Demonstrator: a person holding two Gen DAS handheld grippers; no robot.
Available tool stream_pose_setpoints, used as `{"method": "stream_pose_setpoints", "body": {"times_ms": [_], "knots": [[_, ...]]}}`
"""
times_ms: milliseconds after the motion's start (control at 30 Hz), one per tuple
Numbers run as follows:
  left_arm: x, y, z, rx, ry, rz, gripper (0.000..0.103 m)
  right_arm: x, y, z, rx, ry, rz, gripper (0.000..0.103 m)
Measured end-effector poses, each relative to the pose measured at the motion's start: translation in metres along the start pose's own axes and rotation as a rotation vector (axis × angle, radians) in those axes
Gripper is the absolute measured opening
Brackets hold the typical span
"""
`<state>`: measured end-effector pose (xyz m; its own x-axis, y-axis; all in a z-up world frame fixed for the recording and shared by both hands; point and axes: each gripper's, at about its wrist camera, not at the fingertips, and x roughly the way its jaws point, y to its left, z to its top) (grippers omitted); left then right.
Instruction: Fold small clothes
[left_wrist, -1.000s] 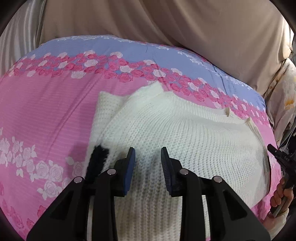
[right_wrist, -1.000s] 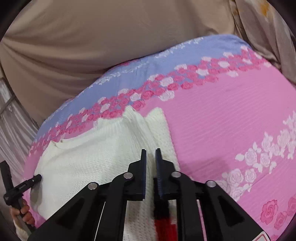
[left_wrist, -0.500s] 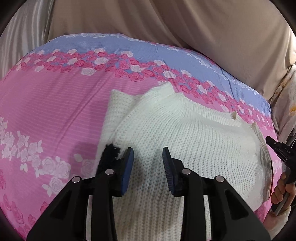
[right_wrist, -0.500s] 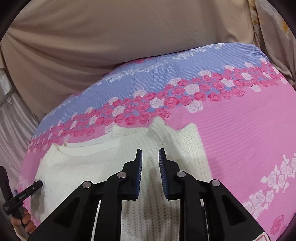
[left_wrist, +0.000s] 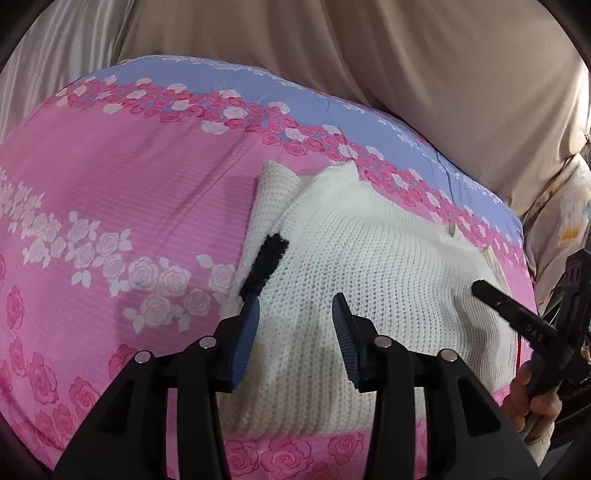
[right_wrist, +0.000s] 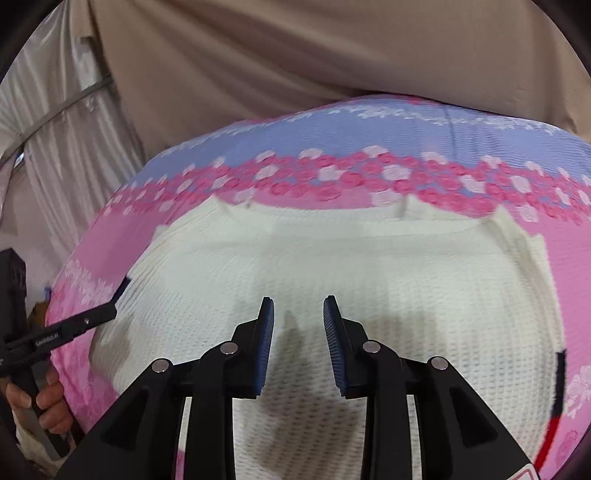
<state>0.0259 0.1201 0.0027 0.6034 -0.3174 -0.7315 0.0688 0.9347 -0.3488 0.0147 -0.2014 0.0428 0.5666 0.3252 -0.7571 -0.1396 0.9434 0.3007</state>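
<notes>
A white knitted sweater (left_wrist: 369, 266) lies folded on the pink floral bedspread (left_wrist: 110, 177); a black knit trim (left_wrist: 264, 264) shows at its left edge. My left gripper (left_wrist: 295, 317) is open and empty, just above the sweater's near left part. The right gripper's finger (left_wrist: 495, 295) shows at the sweater's right edge. In the right wrist view the sweater (right_wrist: 369, 266) fills the middle; my right gripper (right_wrist: 298, 317) is open and empty above it. The left gripper's fingers (right_wrist: 110, 302) show at the sweater's left edge. A black and red trim (right_wrist: 559, 376) shows at far right.
The bedspread (right_wrist: 332, 147) has a blue band and rose rows along its far side. Beige curtains (left_wrist: 406, 55) hang behind the bed. A pale floral cloth (left_wrist: 561, 229) lies at the right. A hand (left_wrist: 528, 402) holds the right gripper.
The right gripper has opened and swung left over the sweater's middle. The left gripper has shifted right and stays open. The sweater lies flat.
</notes>
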Motion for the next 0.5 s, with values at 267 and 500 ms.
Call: {"method": "stream_pose_setpoints", "body": {"times_ms": [267,500], "knots": [[-0.015,0.022,0.003,-0.103,-0.060,-0.009,0.054,0.025,0.010,-0.008,-0.027,0.004,-0.035,0.035],[-0.001,0.025,0.002,-0.110,-0.021,-0.009,0.057,0.012,-0.007,0.018,0.022,-0.013,-0.031,0.035]]}}
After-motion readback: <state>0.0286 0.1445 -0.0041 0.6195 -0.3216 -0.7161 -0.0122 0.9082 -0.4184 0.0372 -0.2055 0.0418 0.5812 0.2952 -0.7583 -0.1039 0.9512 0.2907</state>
